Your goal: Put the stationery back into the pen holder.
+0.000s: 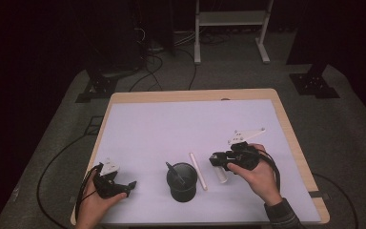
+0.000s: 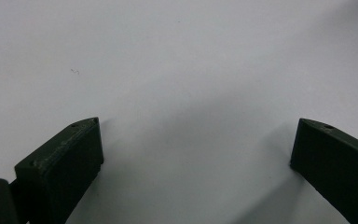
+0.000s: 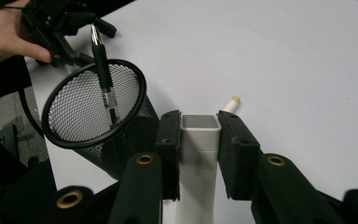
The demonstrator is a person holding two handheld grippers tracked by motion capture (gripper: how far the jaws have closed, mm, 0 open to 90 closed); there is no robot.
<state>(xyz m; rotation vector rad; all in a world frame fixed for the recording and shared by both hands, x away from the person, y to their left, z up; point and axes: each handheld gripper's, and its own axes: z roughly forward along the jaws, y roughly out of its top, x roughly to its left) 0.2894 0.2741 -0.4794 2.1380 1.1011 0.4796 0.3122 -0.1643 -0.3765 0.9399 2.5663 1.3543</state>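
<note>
White plastic marker (image 3: 198, 154), its grey lettering unreadable, sits clamped in your right gripper (image 3: 199, 140); your left gripper (image 2: 196, 144) gapes empty over the pale lilac tabletop (image 1: 171, 129).

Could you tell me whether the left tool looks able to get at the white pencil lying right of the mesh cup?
Probably not directly: the mesh cup stands between the open left tool and the white pencil.

The mesh cup (image 1: 181, 182) and white stick (image 1: 198, 171) block the near-centre; the table (image 1: 171, 124) beyond seems open.
</note>
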